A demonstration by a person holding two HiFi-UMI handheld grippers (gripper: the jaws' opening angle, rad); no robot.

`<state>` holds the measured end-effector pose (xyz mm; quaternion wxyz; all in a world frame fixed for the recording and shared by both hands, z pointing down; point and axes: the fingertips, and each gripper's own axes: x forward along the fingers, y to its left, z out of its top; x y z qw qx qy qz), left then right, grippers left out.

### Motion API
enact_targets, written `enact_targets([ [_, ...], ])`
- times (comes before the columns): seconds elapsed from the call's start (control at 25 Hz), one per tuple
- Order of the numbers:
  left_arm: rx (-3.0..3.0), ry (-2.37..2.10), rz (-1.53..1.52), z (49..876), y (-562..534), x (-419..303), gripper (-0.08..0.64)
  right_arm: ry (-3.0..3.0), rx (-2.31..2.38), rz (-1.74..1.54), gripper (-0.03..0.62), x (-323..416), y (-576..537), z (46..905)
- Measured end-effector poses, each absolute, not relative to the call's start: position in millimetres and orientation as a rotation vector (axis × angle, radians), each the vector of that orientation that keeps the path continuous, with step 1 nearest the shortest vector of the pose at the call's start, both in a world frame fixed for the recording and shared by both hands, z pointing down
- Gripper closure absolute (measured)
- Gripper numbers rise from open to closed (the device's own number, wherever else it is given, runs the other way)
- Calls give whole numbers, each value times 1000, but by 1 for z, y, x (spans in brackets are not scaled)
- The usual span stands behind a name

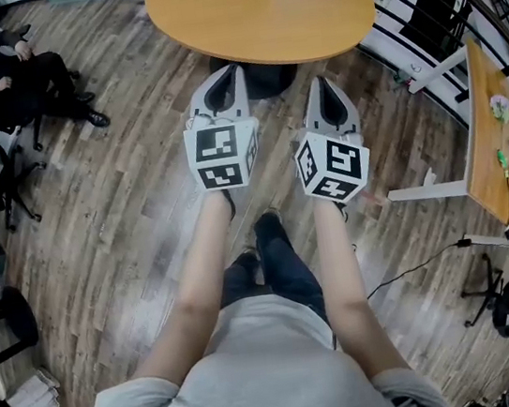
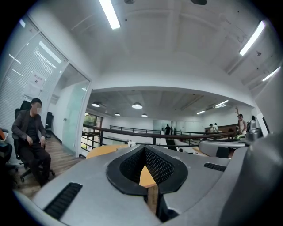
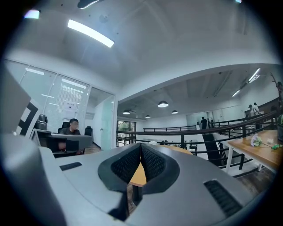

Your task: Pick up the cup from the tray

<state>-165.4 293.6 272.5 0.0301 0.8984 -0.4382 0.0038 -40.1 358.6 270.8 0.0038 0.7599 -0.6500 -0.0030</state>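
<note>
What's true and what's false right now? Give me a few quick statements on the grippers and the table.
1. The left gripper is shut and empty. True.
2. The right gripper holds a cup. False: it is shut with nothing between its jaws.
3. Both grippers are over the table. False: they are over the floor, short of the table's near edge.
4. The table is round, with a wooden top. True.
5. A person sits at the left of the head view. True.
6. The grippers point away from the table. False: both point toward it.
</note>
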Motion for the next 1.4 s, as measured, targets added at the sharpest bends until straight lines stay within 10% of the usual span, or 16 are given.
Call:
enact_targets([
  [1.4,2717,-1475,18,271,86,-58,554,-2158,2304,-5,586,77,137,274],
])
